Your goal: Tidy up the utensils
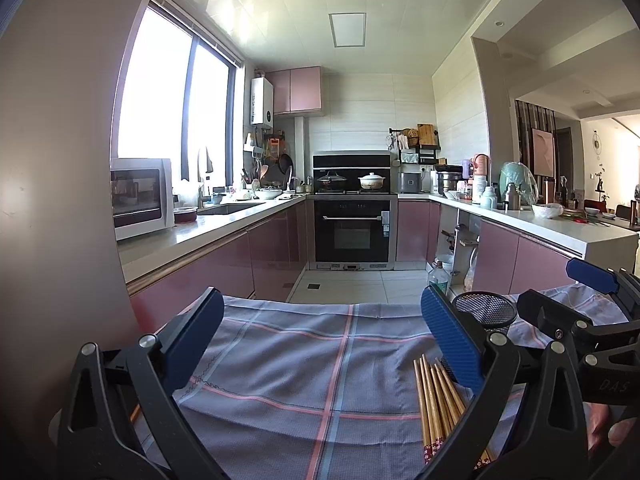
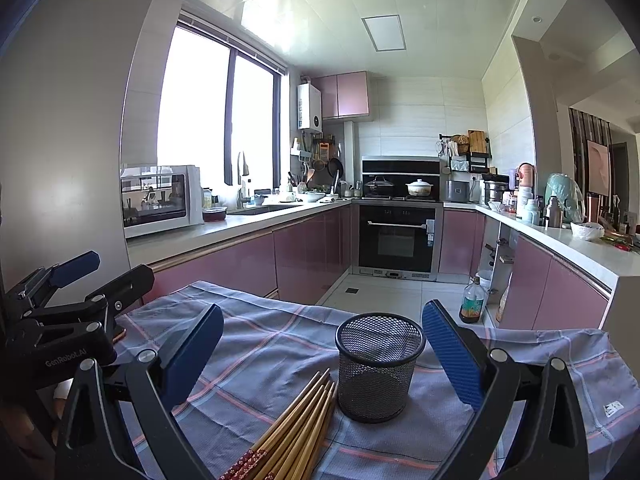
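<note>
A bundle of several wooden chopsticks (image 2: 296, 428) with red patterned ends lies on the checked cloth (image 2: 264, 344), just left of an upright black mesh cup (image 2: 378, 364). My right gripper (image 2: 324, 352) is open, its blue fingers (image 2: 452, 356) either side of the cup and chopsticks, above them. In the left wrist view the chopsticks (image 1: 434, 404) lie near the right finger, with the mesh cup (image 1: 484, 312) behind it. My left gripper (image 1: 320, 340) is open over bare cloth (image 1: 300, 360). Each gripper shows in the other's view: the right gripper (image 1: 560, 300) and the left gripper (image 2: 102, 270), both open.
The cloth-covered table stands at the mouth of a U-shaped kitchen. Pink cabinets (image 2: 248, 256) run along both sides, with an oven (image 2: 396, 236) at the far end. A bottle (image 2: 472, 300) stands on the floor by an open cabinet on the right. A microwave (image 1: 140, 196) sits on the left counter.
</note>
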`<act>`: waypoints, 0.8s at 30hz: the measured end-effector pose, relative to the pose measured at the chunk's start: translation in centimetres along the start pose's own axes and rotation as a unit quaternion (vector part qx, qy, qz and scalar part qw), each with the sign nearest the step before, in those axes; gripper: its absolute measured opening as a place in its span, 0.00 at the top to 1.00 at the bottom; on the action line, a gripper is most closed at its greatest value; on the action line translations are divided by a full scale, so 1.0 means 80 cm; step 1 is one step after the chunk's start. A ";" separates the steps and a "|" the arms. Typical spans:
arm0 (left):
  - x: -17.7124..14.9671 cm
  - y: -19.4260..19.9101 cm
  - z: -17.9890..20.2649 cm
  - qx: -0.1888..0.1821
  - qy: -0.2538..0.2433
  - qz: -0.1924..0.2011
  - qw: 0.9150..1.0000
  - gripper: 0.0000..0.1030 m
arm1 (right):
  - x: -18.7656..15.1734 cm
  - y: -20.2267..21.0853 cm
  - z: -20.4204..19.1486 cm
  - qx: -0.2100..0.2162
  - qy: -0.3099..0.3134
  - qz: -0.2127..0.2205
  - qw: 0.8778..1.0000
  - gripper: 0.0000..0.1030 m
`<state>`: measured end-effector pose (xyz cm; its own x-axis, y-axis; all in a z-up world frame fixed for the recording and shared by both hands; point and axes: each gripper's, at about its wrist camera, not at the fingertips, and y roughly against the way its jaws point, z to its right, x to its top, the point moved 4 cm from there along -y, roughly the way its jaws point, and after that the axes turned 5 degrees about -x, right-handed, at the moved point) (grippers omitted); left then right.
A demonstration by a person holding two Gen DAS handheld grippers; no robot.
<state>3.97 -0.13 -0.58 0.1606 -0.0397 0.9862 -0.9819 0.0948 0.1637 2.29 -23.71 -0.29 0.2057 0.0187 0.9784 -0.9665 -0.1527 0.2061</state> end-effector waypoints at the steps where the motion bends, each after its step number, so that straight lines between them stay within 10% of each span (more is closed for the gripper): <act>1: 0.000 0.000 0.000 0.000 0.000 0.000 1.000 0.06 | 0.000 0.000 0.000 0.000 0.000 0.001 1.000 0.07; 24: 0.000 0.000 0.000 -0.001 0.000 0.000 1.000 0.06 | 0.001 0.001 -0.001 -0.001 0.000 0.004 1.000 0.07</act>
<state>3.95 -0.12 -0.59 0.1602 -0.0387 0.9863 -0.9819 0.0958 0.1633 2.21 -23.63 -0.22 0.1984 0.0167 0.9800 -0.9684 -0.1509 0.1986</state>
